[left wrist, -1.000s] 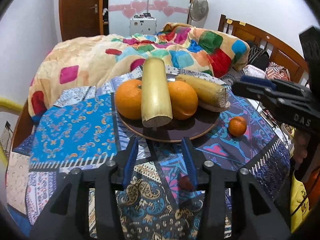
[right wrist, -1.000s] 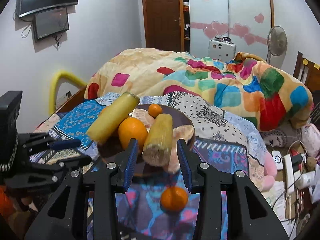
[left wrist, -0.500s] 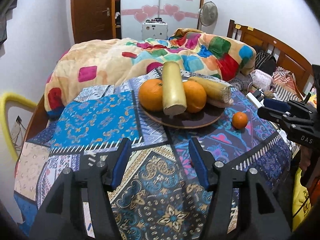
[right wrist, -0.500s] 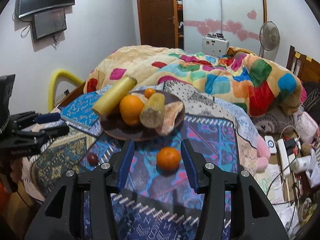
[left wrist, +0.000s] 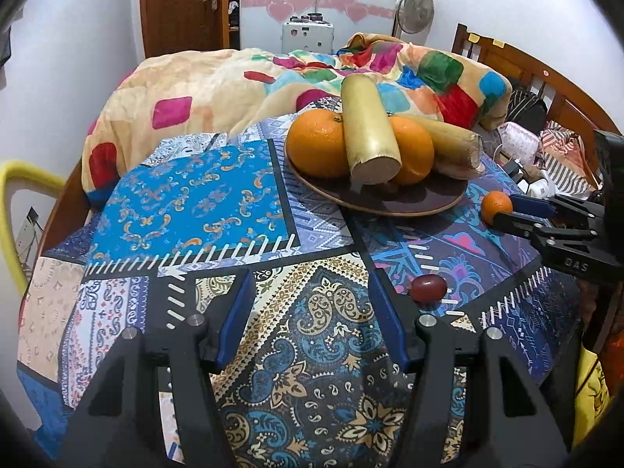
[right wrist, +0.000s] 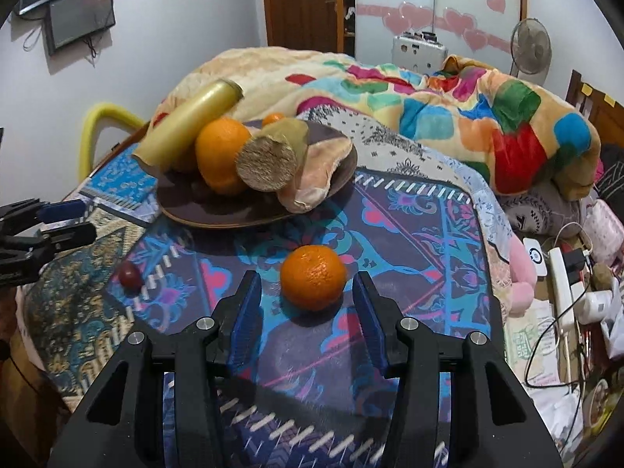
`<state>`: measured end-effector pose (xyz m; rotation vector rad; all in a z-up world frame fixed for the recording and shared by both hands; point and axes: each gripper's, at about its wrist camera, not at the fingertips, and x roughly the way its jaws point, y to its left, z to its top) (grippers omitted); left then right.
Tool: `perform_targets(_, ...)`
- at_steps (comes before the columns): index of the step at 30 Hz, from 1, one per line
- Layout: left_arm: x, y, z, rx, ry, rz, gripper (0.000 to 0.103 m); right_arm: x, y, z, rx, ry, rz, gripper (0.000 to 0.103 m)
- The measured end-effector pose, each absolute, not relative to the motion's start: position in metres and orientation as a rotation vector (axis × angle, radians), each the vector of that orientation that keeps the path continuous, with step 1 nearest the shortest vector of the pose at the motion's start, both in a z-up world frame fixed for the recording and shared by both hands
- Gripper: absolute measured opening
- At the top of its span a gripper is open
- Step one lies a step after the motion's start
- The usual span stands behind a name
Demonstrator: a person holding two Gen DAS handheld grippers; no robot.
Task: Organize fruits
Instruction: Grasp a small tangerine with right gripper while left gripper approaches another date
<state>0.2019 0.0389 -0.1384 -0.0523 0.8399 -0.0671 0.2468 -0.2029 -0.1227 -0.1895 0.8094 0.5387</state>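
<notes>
The right gripper (right wrist: 308, 292) has its jaws spread wide with nothing held, and the mandarin (right wrist: 313, 277) sits on the cloth (right wrist: 409, 241) just ahead of the blue pads (right wrist: 245, 312), centred between them but not yet touched. The step in hand looks like picking up this loose fruit to join the rest on the plate (right wrist: 234, 218). To do it well, I would ease forward until the pads flank the widest part of the fruit, then close gently: the peel is dimpled and soft, the shape round, so a grip off centre would likely squirt it out, and a hard one would bruise it. The cloth is a soft, patterned spread and may give or wrinkle under a low approach, so keep the tips just clear of it. The plate is dark, smooth and shallow, already crowded with two oranges (left wrist: 318, 144), two pale stiff stalk-like cylinders (left wrist: 370, 132) with fibrous cut ends, and a limp beige piece draped over its rim; a free spot is scarce, so placing calls for care against rolling. The left gripper (left wrist: 310, 308) hovers above the cloth, jaws wide and empty, with a small glossy red fruit (left wrist: 428, 288) lying just to the right of them.
</notes>
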Motion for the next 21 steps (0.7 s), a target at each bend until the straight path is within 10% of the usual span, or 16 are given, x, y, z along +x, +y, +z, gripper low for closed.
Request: perform_targets(21, 0.188, 0.007, -0.129, -0.036, 0.844, -0.123, 0.061, 0.218, -0.216, -0.103, -0.153, 0.75, 0.575, 0.034)
